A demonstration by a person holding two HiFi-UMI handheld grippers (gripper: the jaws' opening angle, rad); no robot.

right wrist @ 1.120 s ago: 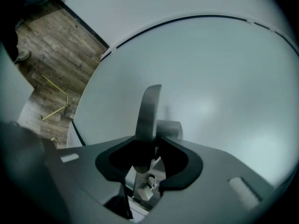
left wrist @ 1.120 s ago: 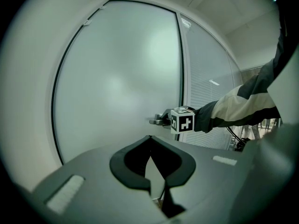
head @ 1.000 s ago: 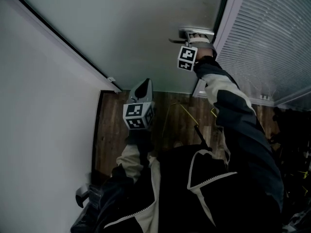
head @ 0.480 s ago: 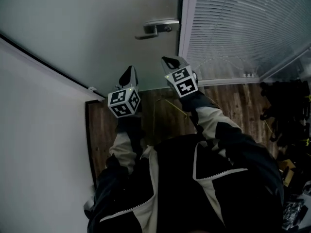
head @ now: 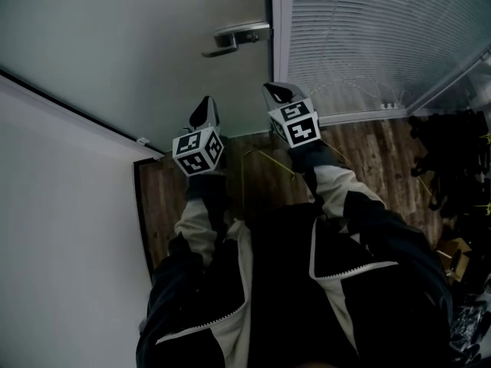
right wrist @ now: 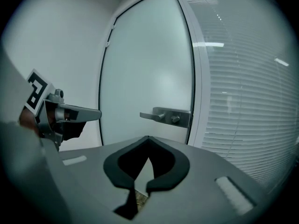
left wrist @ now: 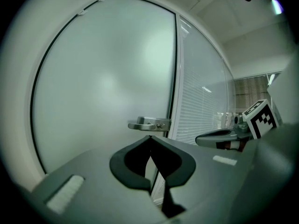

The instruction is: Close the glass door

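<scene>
Pointing away from blinds (head: 368,37), handle (head: 232,37) lies level on glass door (head: 146,44).

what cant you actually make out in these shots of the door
- What lies behind the frosted glass door: in all views the frosting hides it.
- Whether the door is fully latched by the silver lever handle: in the head view its closing edge is too thin to read.
- The dark clutter on the right: in the head view it is dim and cut off by the edge.
</scene>
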